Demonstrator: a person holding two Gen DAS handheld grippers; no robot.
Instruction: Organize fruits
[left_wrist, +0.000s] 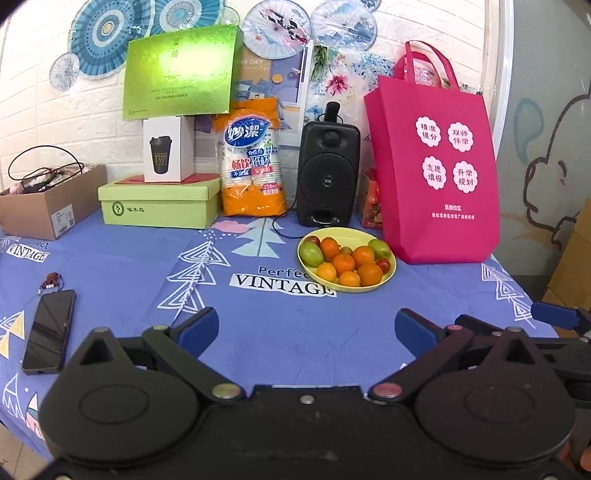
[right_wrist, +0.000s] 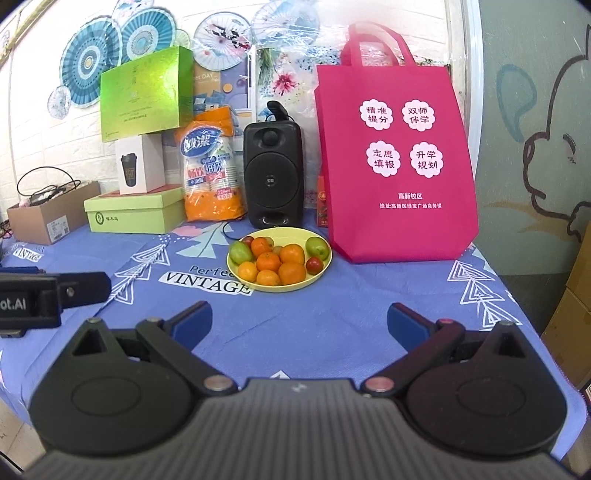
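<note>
Ahead of both spread tools (left_wrist: 306, 328) (right_wrist: 299, 321), well apart, sits the fruit plate (right_wrist: 321, 267)

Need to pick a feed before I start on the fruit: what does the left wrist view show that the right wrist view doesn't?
Left wrist only: a phone lying flat on the cloth at left, with a small beaded charm beyond it, and the tip of the right hand-held gripper at the right edge.
Right wrist only: the left hand-held gripper seen from the side, and more of the painted wall.
Both: the plate of fruit, the speaker, the pink bag and the green boxes.
</note>
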